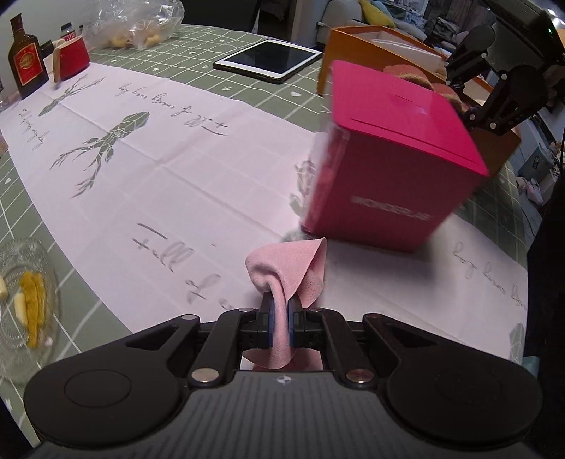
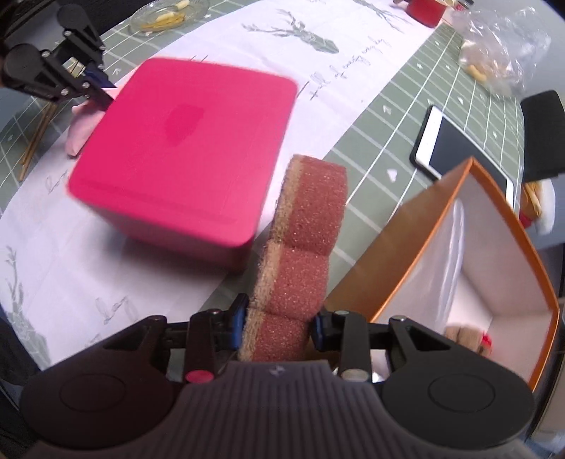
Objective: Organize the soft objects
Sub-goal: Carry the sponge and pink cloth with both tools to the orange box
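Observation:
My left gripper [image 1: 280, 303] is shut on a pink cloth [image 1: 293, 268], held just above the white runner in front of a pink box [image 1: 388, 159]. It also shows in the right wrist view [image 2: 106, 95] with the cloth [image 2: 83, 130] behind the pink box [image 2: 183, 151]. My right gripper [image 2: 279, 317] is shut on a reddish-brown sponge [image 2: 303, 240] with a tan backing, held upright between the pink box and an open orange box [image 2: 423, 219]. The right gripper shows in the left wrist view [image 1: 473, 116] over the orange box [image 1: 339, 49].
A tablet [image 1: 268, 58] lies on the green checked tablecloth [image 1: 197, 46] beyond the runner. A bottle [image 1: 26, 60], a red cup [image 1: 72, 56] and a plastic bag [image 1: 134, 24] stand at the far left. A glass dish [image 1: 24, 300] with food sits near left.

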`<control>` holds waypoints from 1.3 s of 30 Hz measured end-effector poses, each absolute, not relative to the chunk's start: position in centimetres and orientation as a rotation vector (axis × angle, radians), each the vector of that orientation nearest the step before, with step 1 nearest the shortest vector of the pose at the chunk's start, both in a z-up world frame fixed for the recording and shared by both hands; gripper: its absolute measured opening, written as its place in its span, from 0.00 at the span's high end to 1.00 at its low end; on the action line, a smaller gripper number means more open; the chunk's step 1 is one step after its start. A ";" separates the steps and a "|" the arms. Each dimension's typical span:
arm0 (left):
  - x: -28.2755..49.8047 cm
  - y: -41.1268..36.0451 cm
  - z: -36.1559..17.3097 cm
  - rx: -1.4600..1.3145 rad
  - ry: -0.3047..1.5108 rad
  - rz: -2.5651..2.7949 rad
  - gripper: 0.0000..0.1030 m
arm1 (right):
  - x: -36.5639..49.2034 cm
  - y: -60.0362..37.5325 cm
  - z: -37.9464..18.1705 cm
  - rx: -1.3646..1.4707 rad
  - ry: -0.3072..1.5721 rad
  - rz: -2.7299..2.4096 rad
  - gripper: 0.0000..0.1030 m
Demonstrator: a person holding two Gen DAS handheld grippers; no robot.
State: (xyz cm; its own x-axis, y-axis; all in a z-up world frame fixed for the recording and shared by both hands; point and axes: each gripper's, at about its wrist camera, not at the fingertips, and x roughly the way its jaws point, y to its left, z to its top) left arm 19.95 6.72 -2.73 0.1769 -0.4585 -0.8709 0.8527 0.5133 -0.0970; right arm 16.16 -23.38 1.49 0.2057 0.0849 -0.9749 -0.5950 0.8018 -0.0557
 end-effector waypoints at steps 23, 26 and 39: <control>5.9 1.8 1.1 0.475 0.948 -1.038 0.93 | 4.5 -23.0 4.5 -0.493 1.218 0.598 0.67; 5.1 -0.1 1.8 0.505 0.932 -1.066 0.93 | 3.1 -22.6 4.7 -0.500 1.200 0.641 0.67; 3.3 -9.2 6.7 0.486 0.790 -1.204 0.92 | -0.2 -27.0 7.8 -0.461 1.124 0.684 0.67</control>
